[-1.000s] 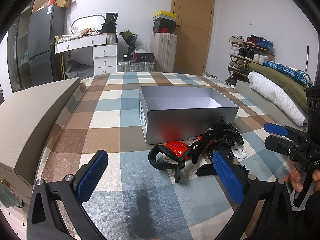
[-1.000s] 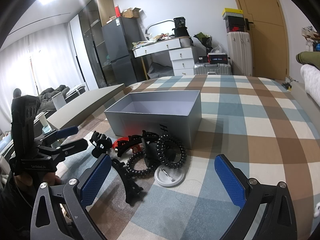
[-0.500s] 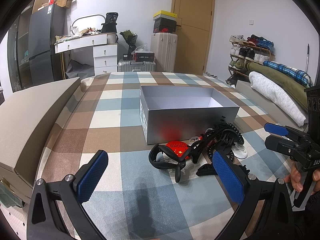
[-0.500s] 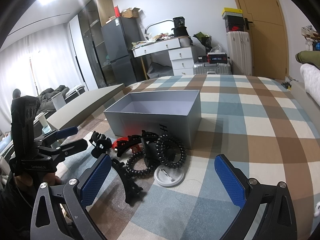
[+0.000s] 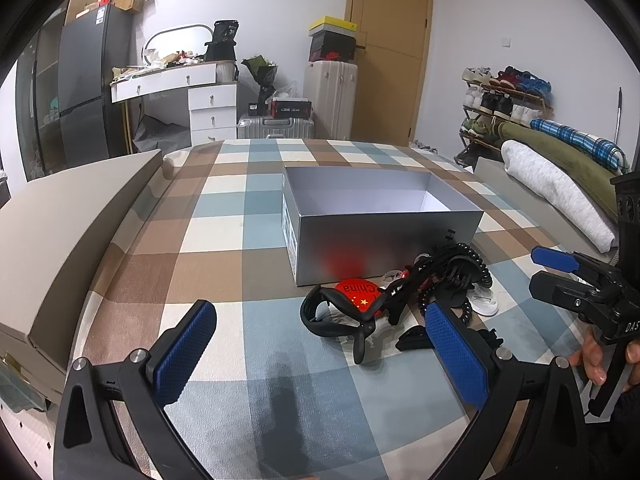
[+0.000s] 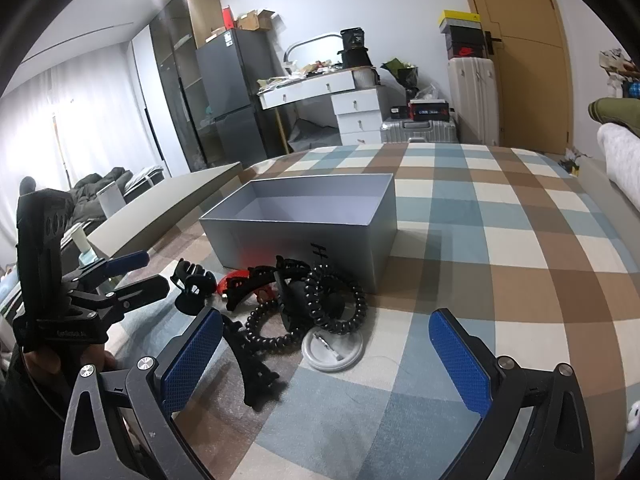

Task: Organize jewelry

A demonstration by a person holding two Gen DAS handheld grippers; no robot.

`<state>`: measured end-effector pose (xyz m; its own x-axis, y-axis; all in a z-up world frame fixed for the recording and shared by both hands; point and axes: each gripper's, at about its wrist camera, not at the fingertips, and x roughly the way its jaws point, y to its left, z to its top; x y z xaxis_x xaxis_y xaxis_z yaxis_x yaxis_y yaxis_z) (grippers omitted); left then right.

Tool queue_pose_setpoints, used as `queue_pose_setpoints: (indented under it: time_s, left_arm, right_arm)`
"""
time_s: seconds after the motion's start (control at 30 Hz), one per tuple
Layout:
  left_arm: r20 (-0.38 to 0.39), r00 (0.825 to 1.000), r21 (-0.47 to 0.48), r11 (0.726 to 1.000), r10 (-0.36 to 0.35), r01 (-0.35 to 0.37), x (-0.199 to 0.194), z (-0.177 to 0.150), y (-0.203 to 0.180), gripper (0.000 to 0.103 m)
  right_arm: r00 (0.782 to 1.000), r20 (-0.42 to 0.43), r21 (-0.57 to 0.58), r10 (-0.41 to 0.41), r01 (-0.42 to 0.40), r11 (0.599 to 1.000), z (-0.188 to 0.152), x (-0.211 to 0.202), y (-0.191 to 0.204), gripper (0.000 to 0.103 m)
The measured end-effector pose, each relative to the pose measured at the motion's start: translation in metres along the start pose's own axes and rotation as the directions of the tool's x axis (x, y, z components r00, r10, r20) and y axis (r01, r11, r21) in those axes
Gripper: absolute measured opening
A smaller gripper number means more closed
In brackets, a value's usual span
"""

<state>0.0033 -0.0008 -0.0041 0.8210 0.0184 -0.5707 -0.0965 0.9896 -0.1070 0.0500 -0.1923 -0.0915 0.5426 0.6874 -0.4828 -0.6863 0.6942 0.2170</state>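
Checked bedspread [image 5: 224, 236] carries a grey box [image 5: 380, 236] beside tangled hair clips [image 6: 288, 300]; both tongs, left [image 5: 320, 344] and right [image 6: 324, 352], gape apart

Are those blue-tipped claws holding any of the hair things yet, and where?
Nothing is held. The left gripper and right gripper both have open, bare jaws, above the bedspread, short of the pile of hair clips by the grey box.

My left gripper [image 5: 320, 356] gapes wide at the lower frame; my right gripper [image 6: 326, 354] likewise gapes, both empty.
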Motion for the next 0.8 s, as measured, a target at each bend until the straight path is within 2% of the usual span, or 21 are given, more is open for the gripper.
queue_pose_setpoints:
  time_s: [0.43, 0.67, 0.8]
  left_arm:
    - [-0.008, 1.0, -0.002, 1.0, -0.002, 0.002, 0.001, 0.0, 0.0, 0.102]
    - [-0.059, 0.998, -0.01, 1.0, -0.006, 0.005, 0.008, 0.004, 0.003, 0.102]
    - [-0.121, 0.992, 0.021, 1.0, 0.024, -0.022, 0.017, 0.008, 0.002, 0.102]
  right_arm:
    - [1.0, -0.004, 0.002, 0.0, 0.0, 1.0, 0.0, 0.0, 0.0, 0.103]
    - [0.999, -0.047, 0.011, -0.023, 0.024, 1.0, 0.001, 0.005, -0.002, 0.103]
    - [0.993, -0.096, 0.013, -0.067, 0.069, 0.998, 0.007, 0.012, -0.003, 0.103]
